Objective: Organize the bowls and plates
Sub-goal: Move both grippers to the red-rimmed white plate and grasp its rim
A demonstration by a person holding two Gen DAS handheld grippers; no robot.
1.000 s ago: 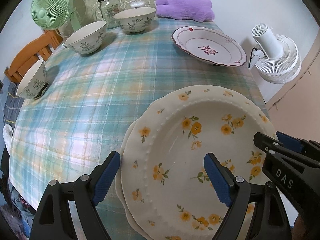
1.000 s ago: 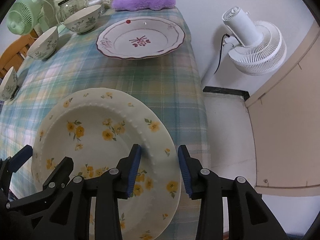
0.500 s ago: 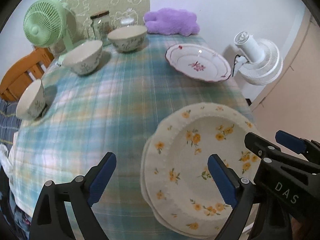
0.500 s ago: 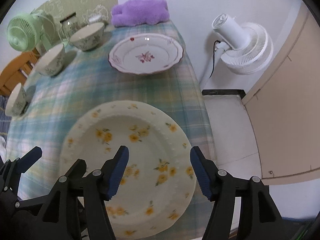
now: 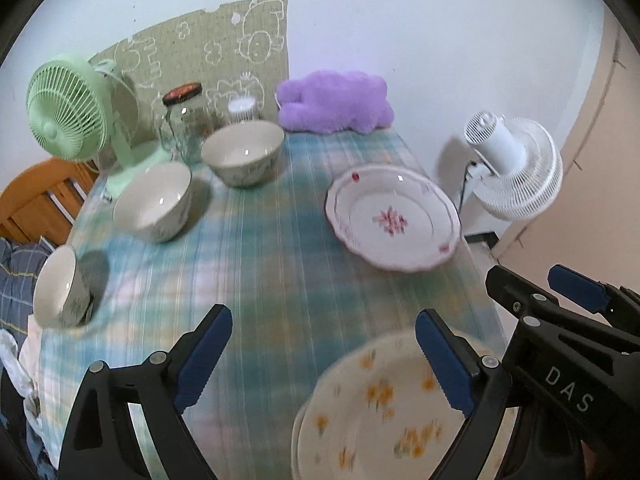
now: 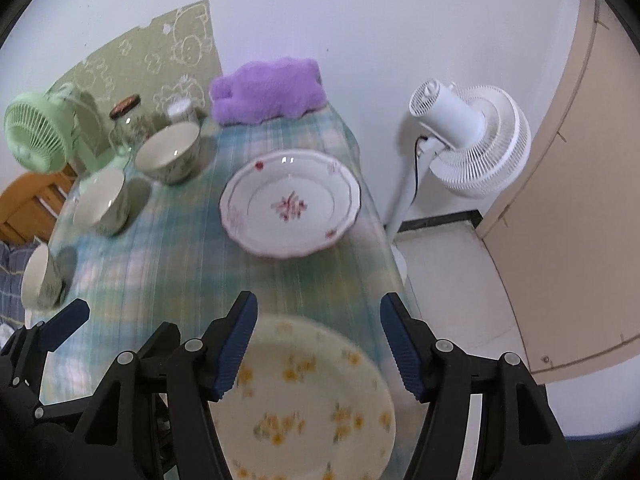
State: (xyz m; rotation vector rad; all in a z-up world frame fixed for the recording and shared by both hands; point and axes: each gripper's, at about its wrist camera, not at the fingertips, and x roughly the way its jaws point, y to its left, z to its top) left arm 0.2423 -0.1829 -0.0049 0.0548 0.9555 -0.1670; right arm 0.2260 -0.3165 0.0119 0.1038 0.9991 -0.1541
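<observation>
A cream plate with yellow flowers (image 5: 380, 408) (image 6: 312, 392) lies on another plate at the table's near edge. Both grippers hang above it, touching nothing. My left gripper (image 5: 324, 314) (image 6: 120, 320) is open and empty. To its right, my right gripper (image 6: 319, 302) (image 5: 528, 280) is also open and empty. Farther back on the right lies a white plate with a red flower (image 5: 392, 216) (image 6: 290, 208). Three cream bowls stand along the left: a far one (image 5: 244, 156) (image 6: 170, 156), a middle one (image 5: 154, 200) (image 6: 102, 206) and a near one (image 5: 60, 292) (image 6: 40, 280).
At the back of the checked tablecloth (image 5: 260, 248) stand a green fan (image 5: 66, 108), a glass jar (image 5: 184, 120) and a purple plush (image 5: 336, 100). A white floor fan (image 5: 516, 168) stands off the table's right edge. A wooden chair (image 5: 36, 200) is at the left.
Both grippers have risen and drawn back from the yellow-flowered plate. The right jaws, which straddled the plate's rim, have widened and come clear of it. The plate stays on the stack.
</observation>
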